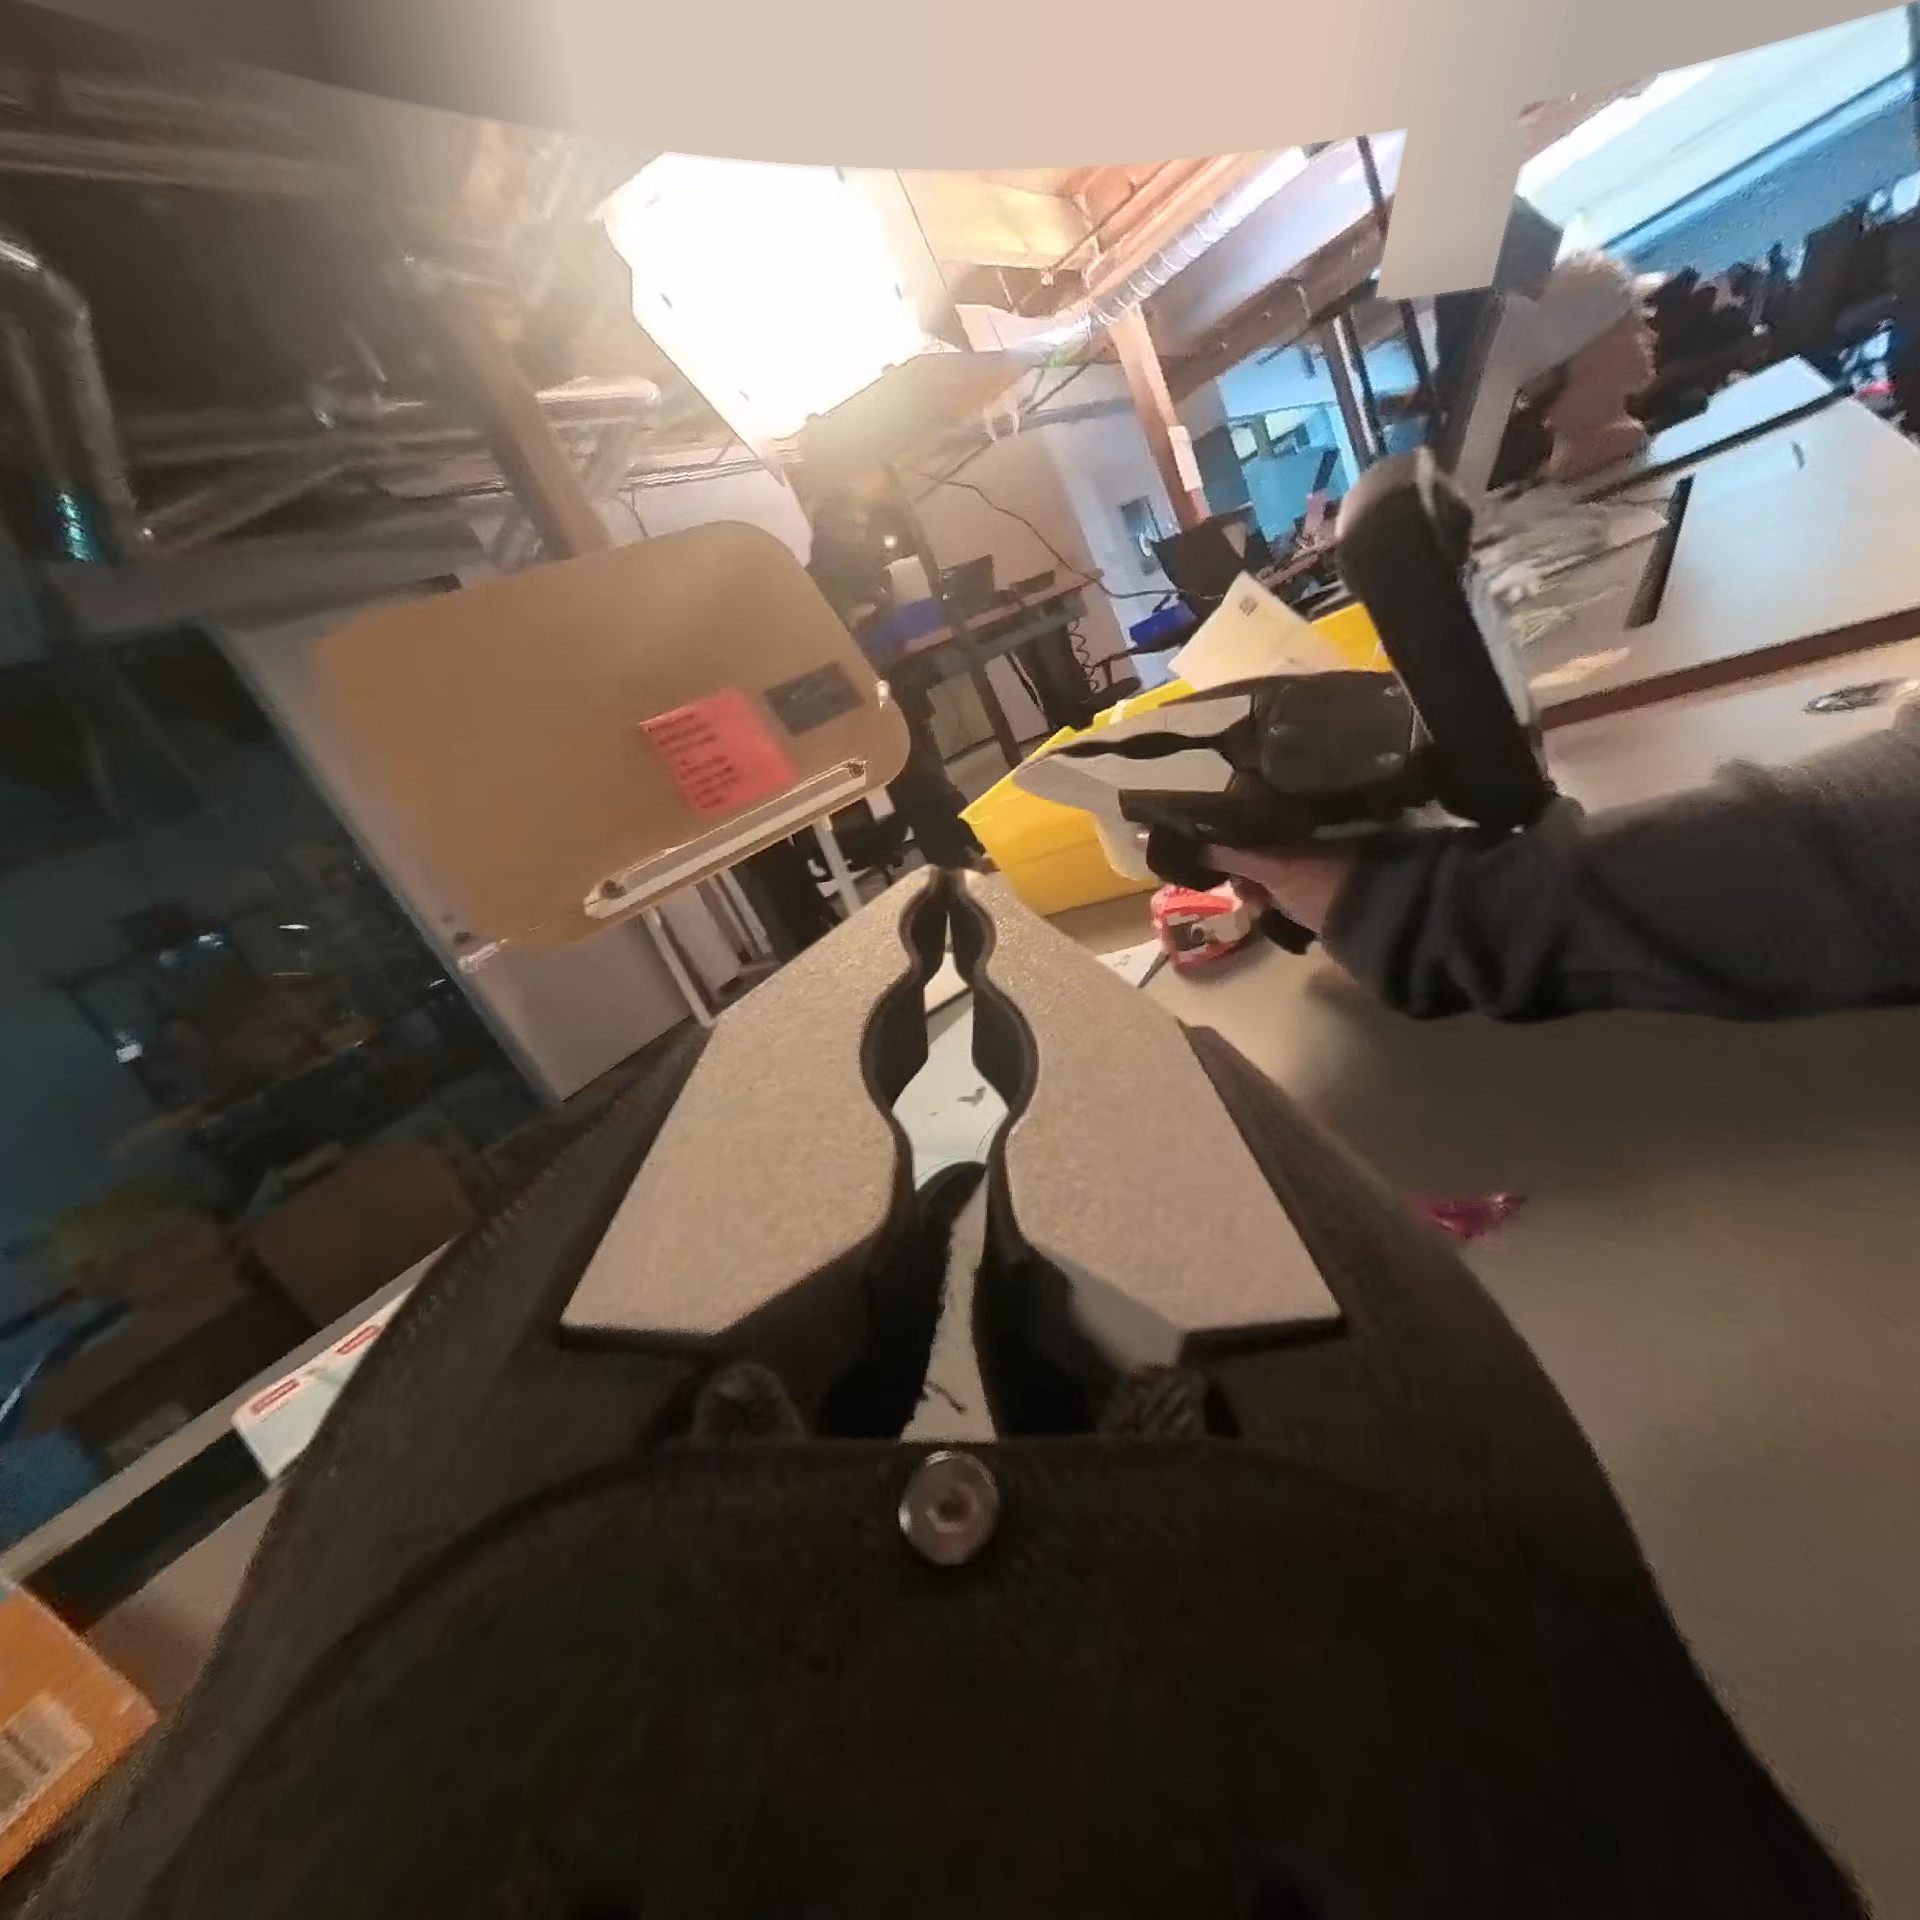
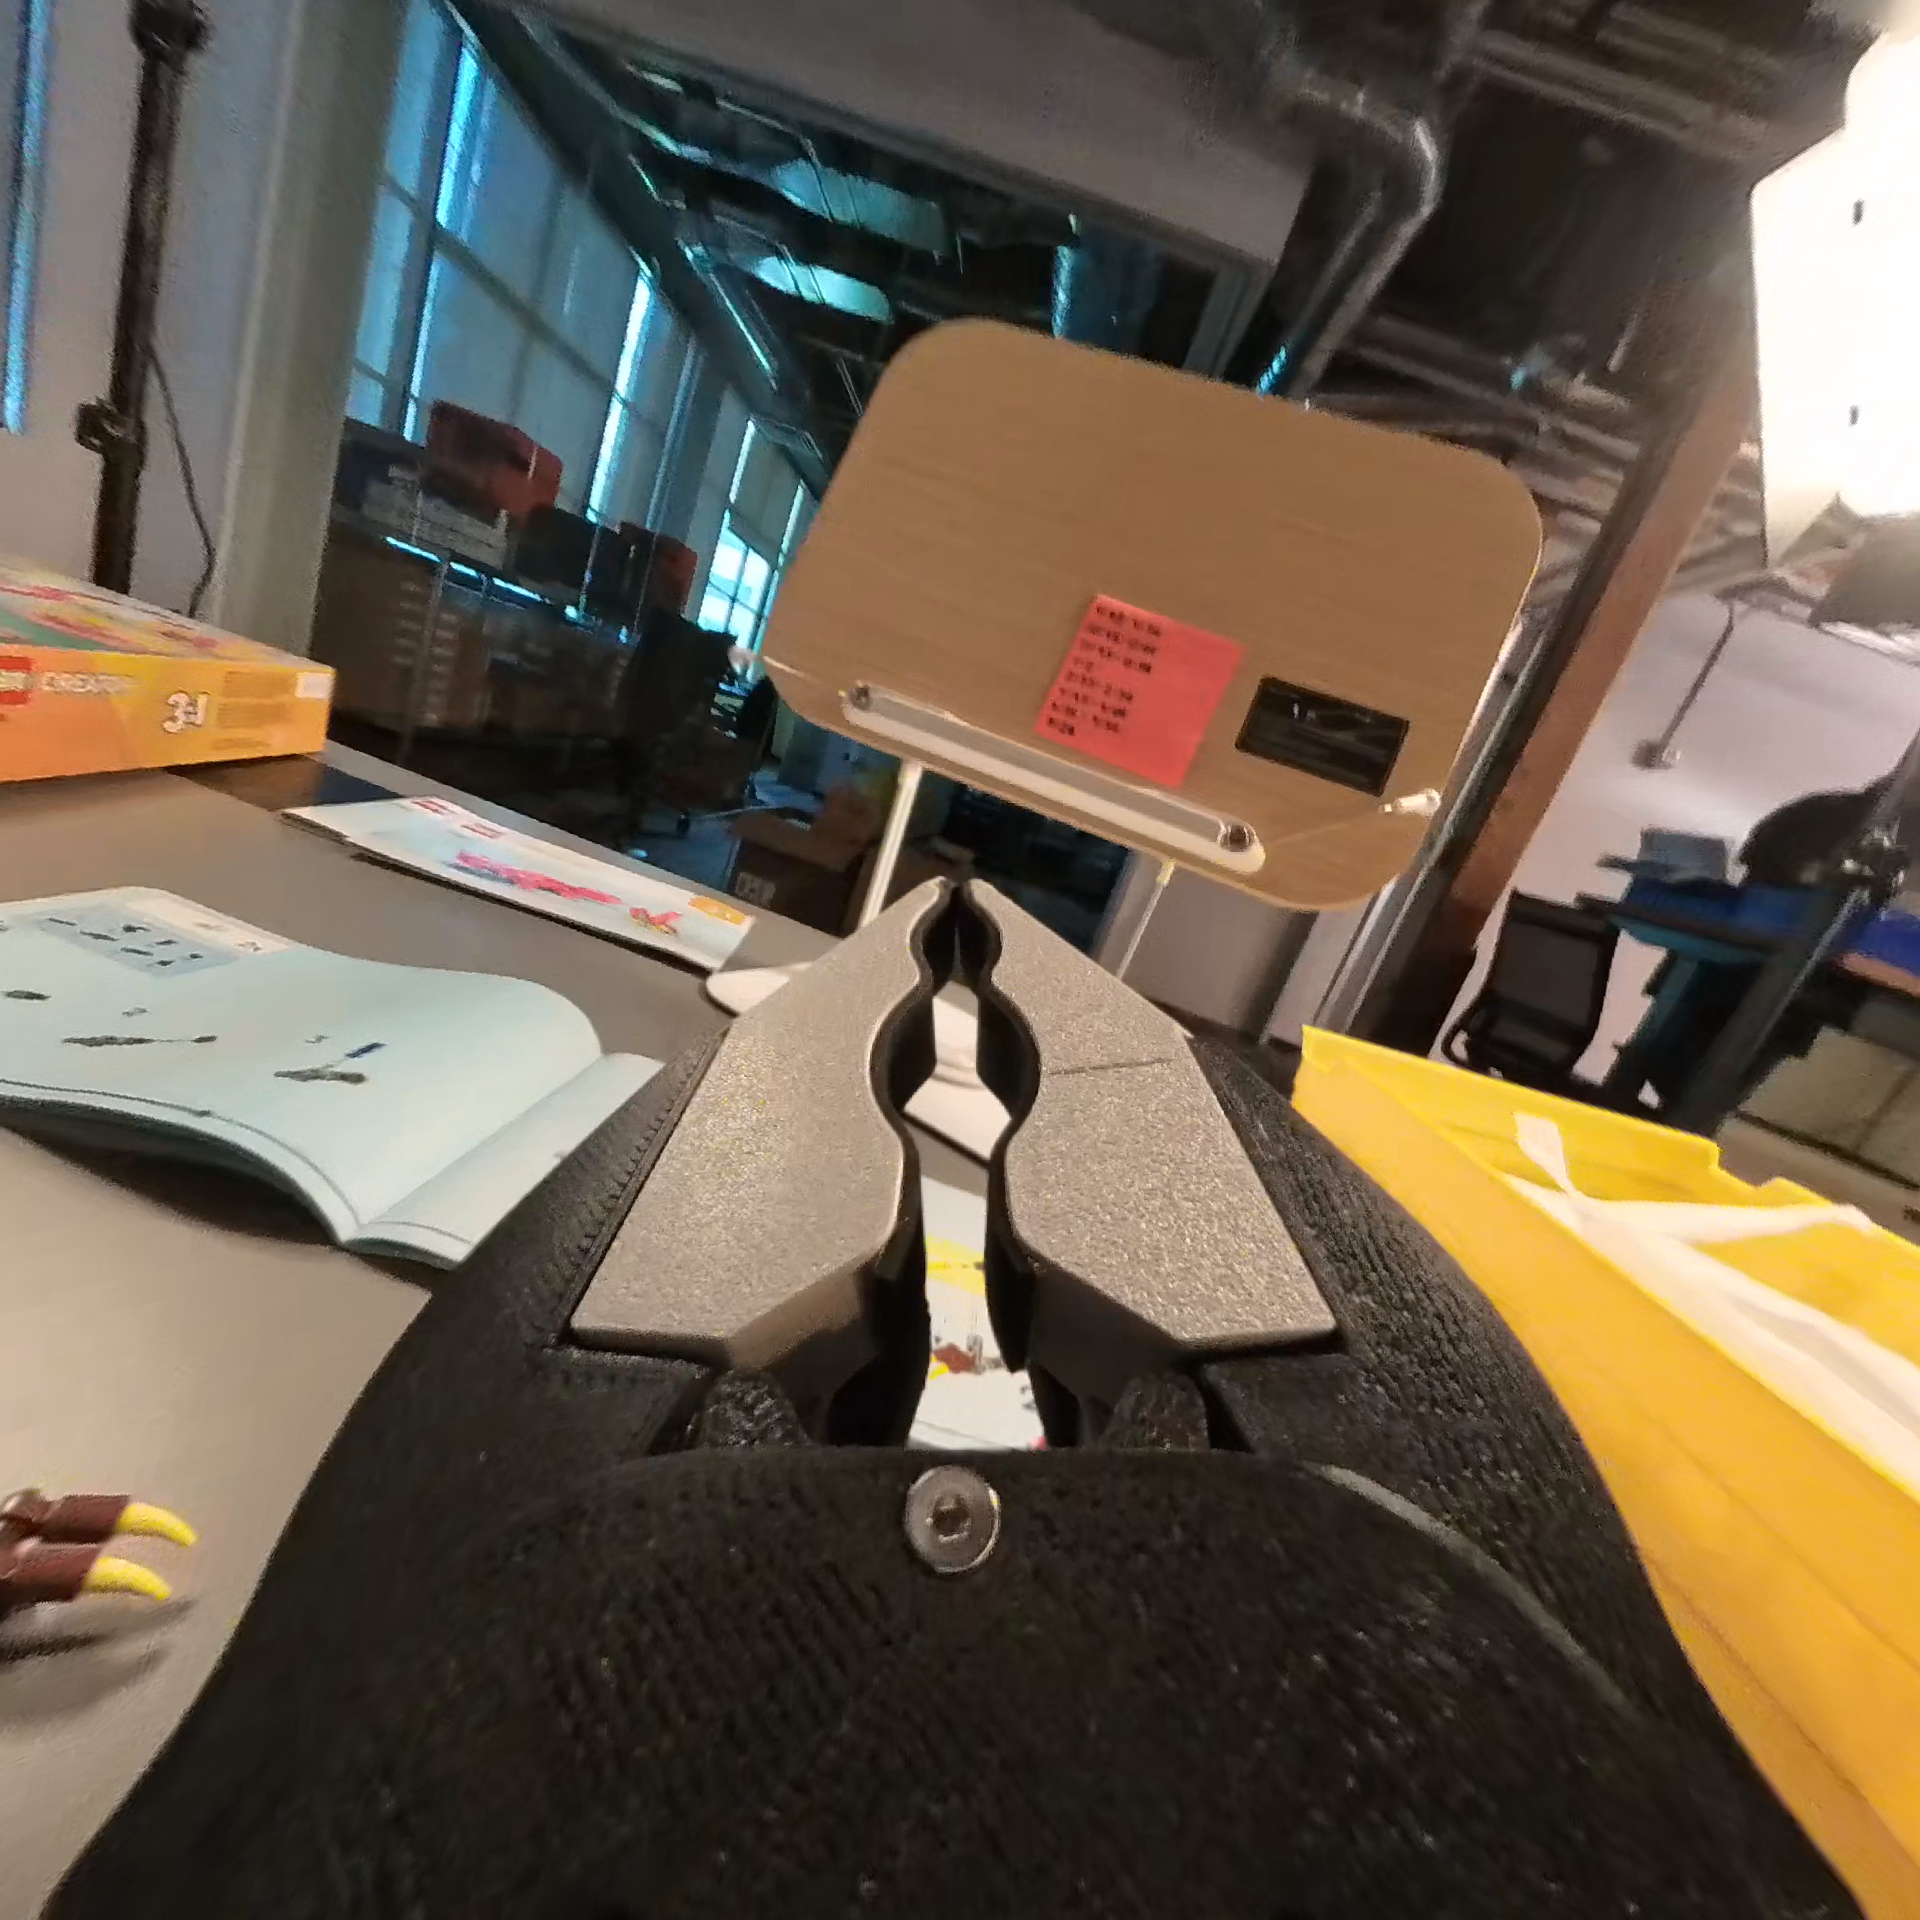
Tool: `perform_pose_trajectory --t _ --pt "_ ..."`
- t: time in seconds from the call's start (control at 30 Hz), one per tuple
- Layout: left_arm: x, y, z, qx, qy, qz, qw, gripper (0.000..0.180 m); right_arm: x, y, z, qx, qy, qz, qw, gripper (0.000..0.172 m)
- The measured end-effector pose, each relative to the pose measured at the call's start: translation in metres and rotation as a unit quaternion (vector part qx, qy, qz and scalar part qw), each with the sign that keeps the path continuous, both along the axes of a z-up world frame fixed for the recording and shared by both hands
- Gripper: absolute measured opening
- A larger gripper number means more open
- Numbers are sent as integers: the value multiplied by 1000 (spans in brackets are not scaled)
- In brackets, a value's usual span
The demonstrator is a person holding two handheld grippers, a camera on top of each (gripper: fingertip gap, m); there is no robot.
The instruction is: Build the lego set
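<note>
My left gripper (image 1: 948, 883) is shut, its fingertips meet and nothing shows between them. It is raised above the grey table (image 1: 1558, 1351) and points at a wooden board on a white stand (image 1: 603, 727). My right gripper (image 2: 956, 896) is also shut with its tips together and nothing between them. It points at the same board (image 2: 1143, 540). In the left wrist view the right gripper (image 1: 1081, 774) shows at the right, held by a hand in a grey sleeve (image 1: 1621, 894), in front of a yellow bin (image 1: 1039, 836).
An open booklet (image 2: 260, 1049), a second booklet (image 2: 520, 868) and an orange box (image 2: 156, 696) lie on the table at the left. The yellow bin (image 2: 1558, 1247) holds white bags. A brown piece with yellow claws (image 2: 94, 1548), a red-white object (image 1: 1210, 925) and a magenta piece (image 1: 1465, 1210) lie loose. The grippers' ends are close to 20 cm from one another.
</note>
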State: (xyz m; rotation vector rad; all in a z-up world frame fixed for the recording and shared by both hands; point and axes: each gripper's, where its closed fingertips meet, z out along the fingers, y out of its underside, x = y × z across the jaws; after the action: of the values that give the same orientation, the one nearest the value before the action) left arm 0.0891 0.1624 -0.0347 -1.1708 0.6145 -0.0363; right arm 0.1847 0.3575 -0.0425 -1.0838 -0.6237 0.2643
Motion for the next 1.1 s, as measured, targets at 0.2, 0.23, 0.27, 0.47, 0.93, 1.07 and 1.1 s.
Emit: perform_pose_trajectory --t 0.2,0.23,0.27,0.47,0.93,1.07,1.1 --pt "-38 8 5 -13 -102 49 993 0 5 9 -5 -12 -7 -25 1000 0" --pt "-41 8 4 -18 -110 49 993 0 6 10 -5 -13 -7 -30 999 0" --pt "-41 9 2 -21 -107 50 993 0 7 11 -5 -14 -7 -34 999 0" --pt "-35 13 -7 -45 -92 28 994 0 5 5 0 -7 8 -2 1000 0" --pt "-48 21 -11 -76 -138 8 987 0 -12 -3 -3 -4 -11 40 999 0" --pt "-48 22 -12 -86 -150 -3 985 0 -13 -1 -5 -10 -16 35 999 0" --pt "-48 22 -12 -90 -153 -5 984 0 -13 -1 -6 -10 -18 34 999 0"
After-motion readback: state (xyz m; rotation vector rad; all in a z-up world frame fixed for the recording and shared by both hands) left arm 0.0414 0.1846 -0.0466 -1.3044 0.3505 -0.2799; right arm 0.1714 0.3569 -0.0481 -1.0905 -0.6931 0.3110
